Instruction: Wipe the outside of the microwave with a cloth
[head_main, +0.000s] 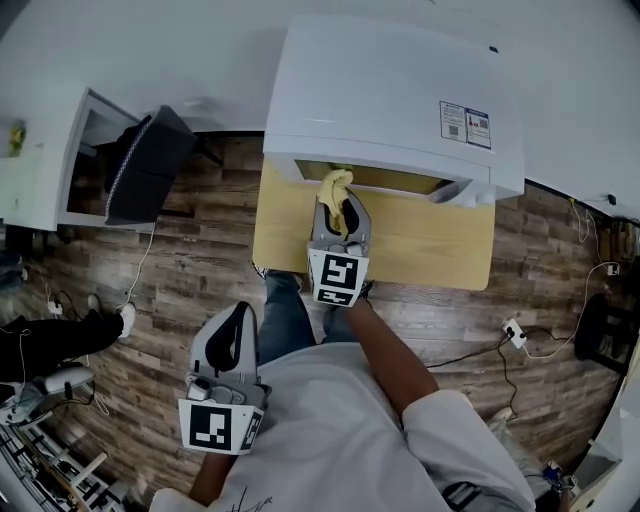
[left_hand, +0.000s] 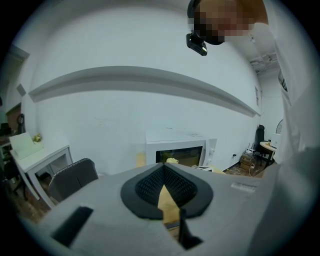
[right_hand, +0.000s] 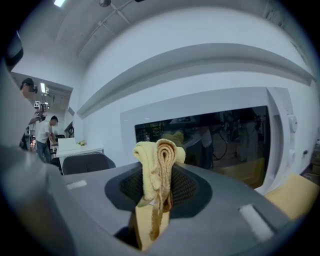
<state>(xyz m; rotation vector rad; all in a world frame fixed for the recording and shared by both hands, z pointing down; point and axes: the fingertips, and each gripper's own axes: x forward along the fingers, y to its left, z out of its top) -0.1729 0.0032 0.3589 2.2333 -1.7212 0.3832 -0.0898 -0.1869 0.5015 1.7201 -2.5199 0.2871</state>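
At the front of the white microwave (head_main: 390, 100), the right gripper (head_main: 338, 212) is clamped on a folded yellow cloth (head_main: 336, 186). The cloth stands up from between the jaws, level with the dark door glass (right_hand: 225, 140). Contact between cloth and glass cannot be confirmed from either view. The microwave sits at the back of a light wooden table (head_main: 430, 250), door facing the person. The left gripper (head_main: 240, 312) is held low beside the person's body, over the wood-pattern floor (head_main: 200, 250), well apart from the table. Its jaws meet at the tips with nothing between them. A dark chair (head_main: 150, 165) stands at a white desk (head_main: 40, 170) to the left.
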